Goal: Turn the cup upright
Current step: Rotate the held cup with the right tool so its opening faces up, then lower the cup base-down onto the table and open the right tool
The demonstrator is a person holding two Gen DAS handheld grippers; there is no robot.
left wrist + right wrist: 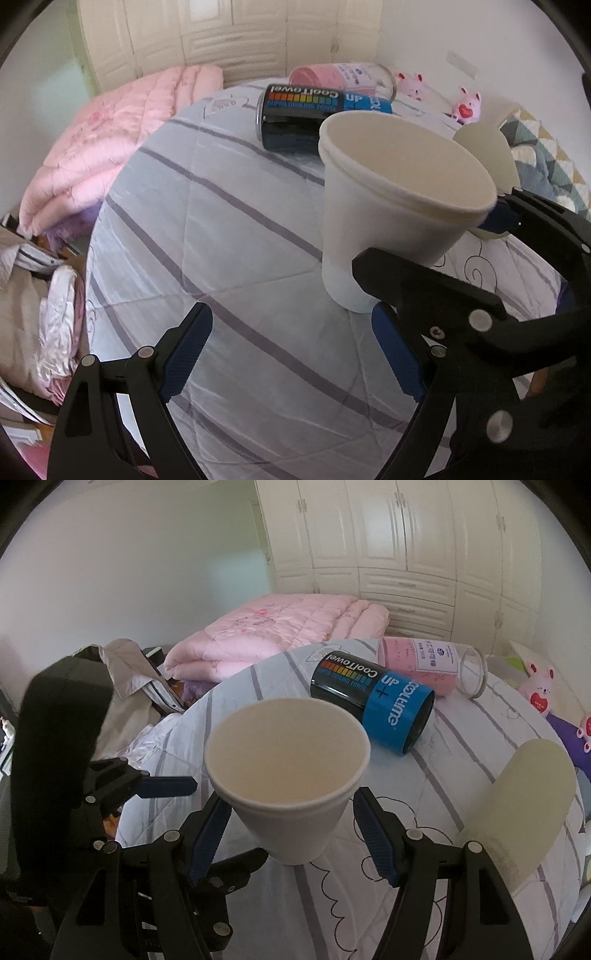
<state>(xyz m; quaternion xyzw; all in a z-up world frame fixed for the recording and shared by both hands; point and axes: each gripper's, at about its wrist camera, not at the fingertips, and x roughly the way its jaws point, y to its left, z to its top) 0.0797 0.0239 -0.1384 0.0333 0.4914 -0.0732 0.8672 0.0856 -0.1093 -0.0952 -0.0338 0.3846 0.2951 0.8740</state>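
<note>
A white paper cup (291,775) stands upright, mouth up, on the striped bedspread (424,812). My right gripper (291,834) is open, its blue-padded fingers on either side of the cup's lower part, apart from its wall. The cup also shows in the left wrist view (384,206), with the right gripper (436,258) around it from the right. My left gripper (295,354) is open and empty, low and left of the cup; it shows at the left in the right wrist view (166,786).
A black and blue CoolTowel canister (373,701) lies on its side behind the cup. A clear jar with pink contents (432,664) lies behind that. A pale beige cylinder (524,812) lies at the right. Pink folded quilt (277,635), plush toys (541,690) and clothes (129,672) surround the bed.
</note>
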